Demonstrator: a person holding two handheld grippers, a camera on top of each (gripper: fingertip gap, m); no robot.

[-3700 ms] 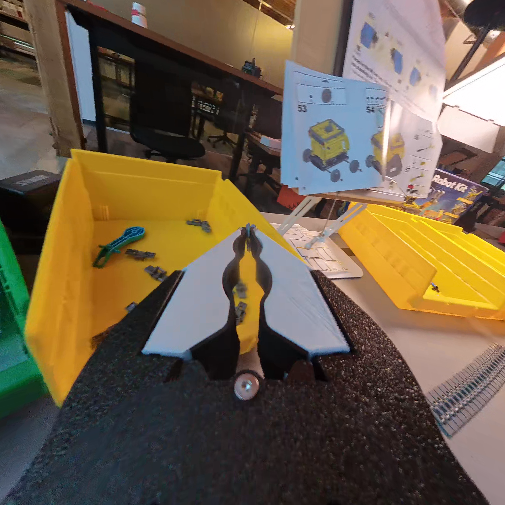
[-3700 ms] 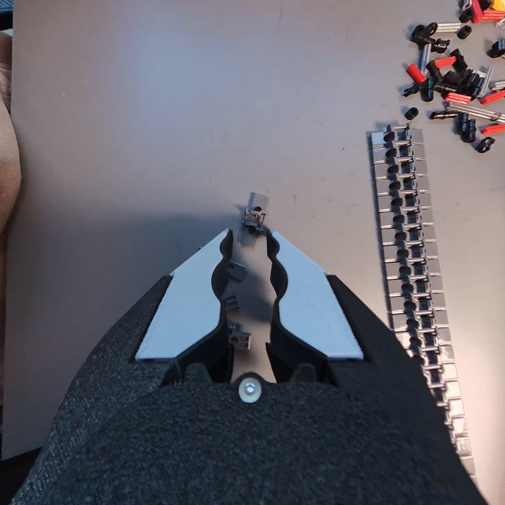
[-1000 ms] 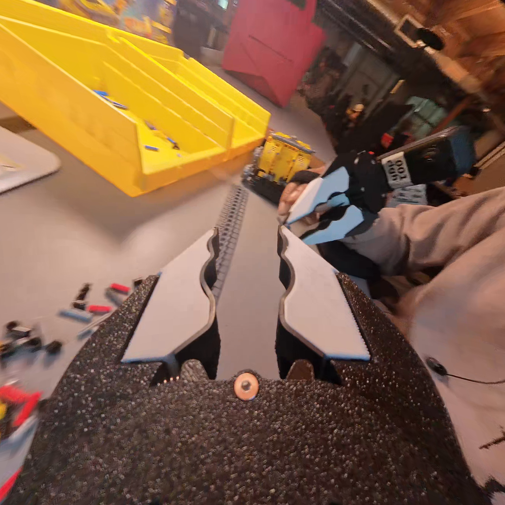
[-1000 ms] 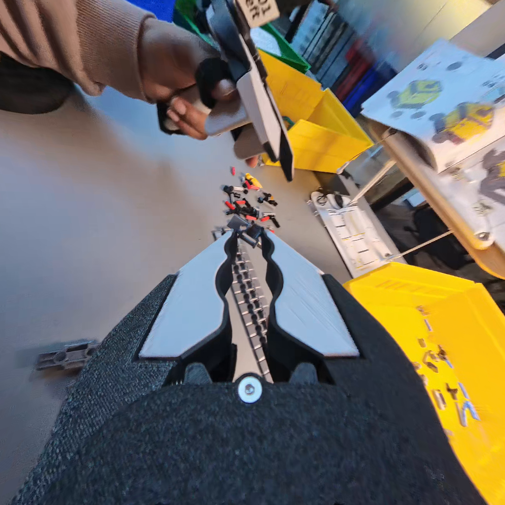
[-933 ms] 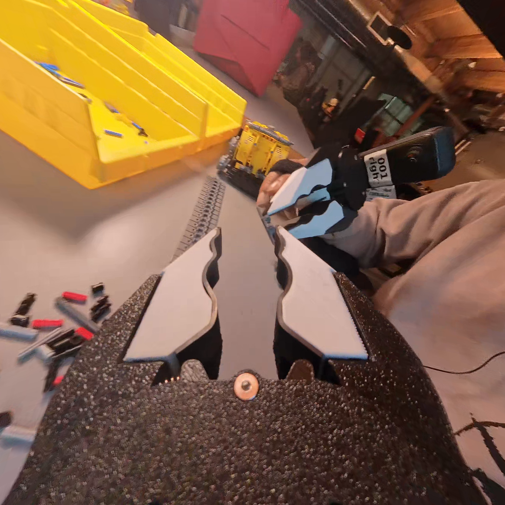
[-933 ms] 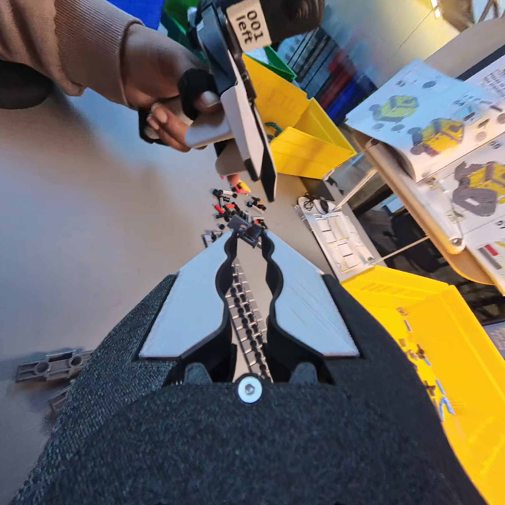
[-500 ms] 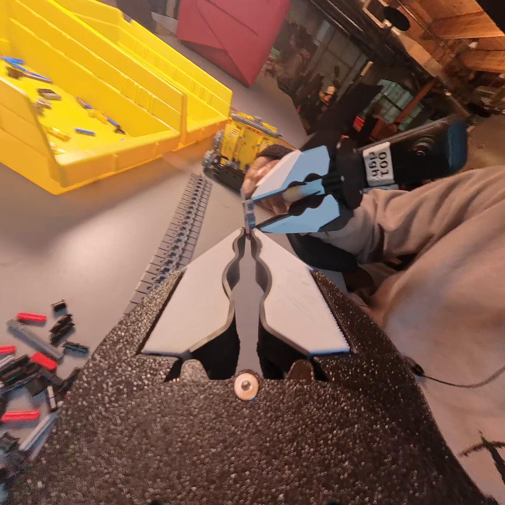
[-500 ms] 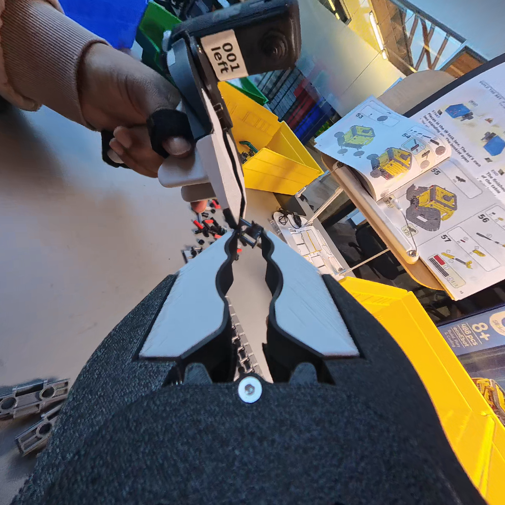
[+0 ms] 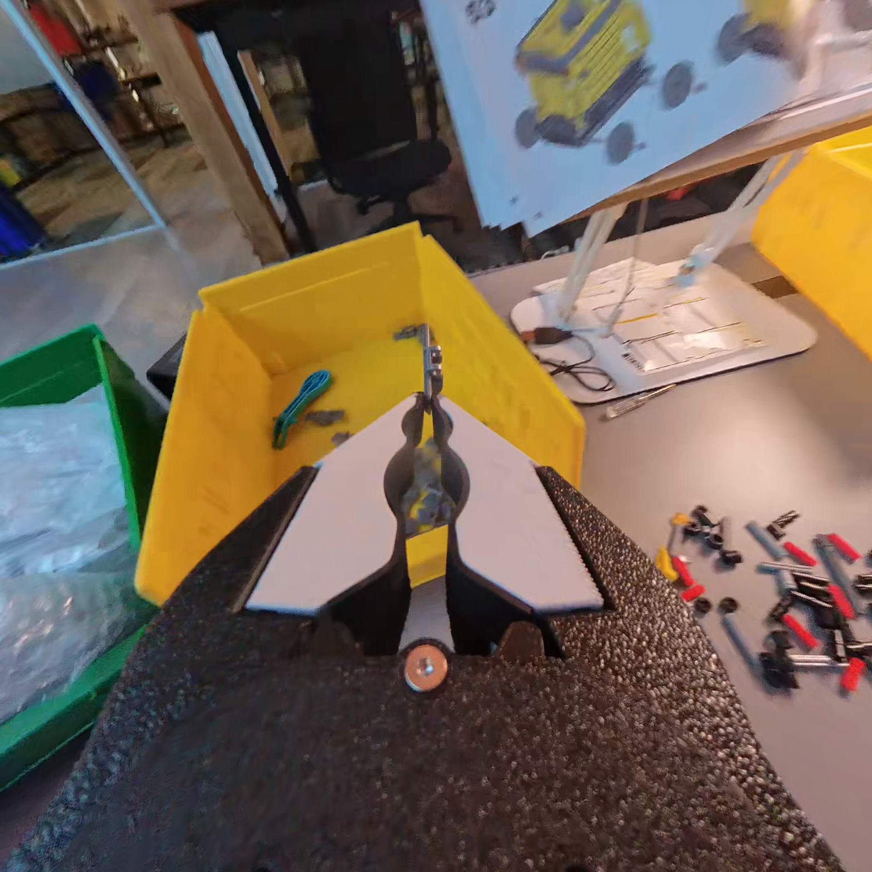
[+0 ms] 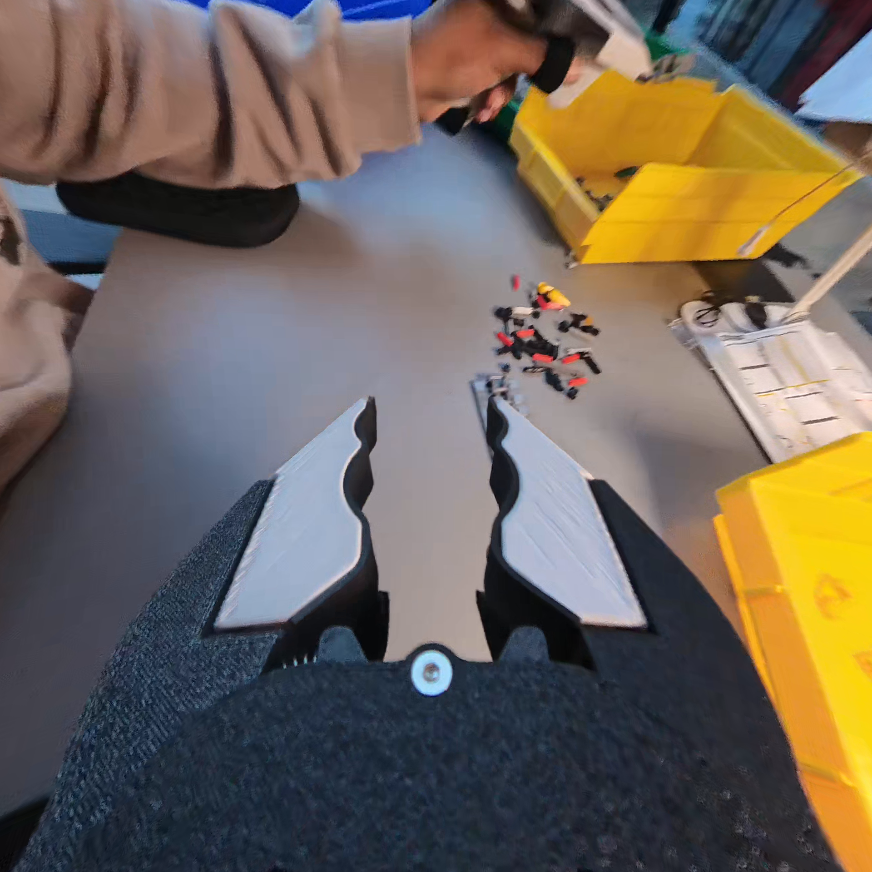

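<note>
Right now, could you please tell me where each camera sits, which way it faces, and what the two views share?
Left wrist view: sits on the left gripper, looking along shut jaws pinching a small grey part over a yellow bin; no body shows.
Right wrist view: sits on the right gripper, jaws open, looking down across the grey table; a sleeve shows.
Shared: the yellow bin and the loose pile of small parts.

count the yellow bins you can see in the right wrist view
2: one bin at the far side of the table by the person's hand, another at the right edge, cut off by the frame. More may lie outside.
</note>
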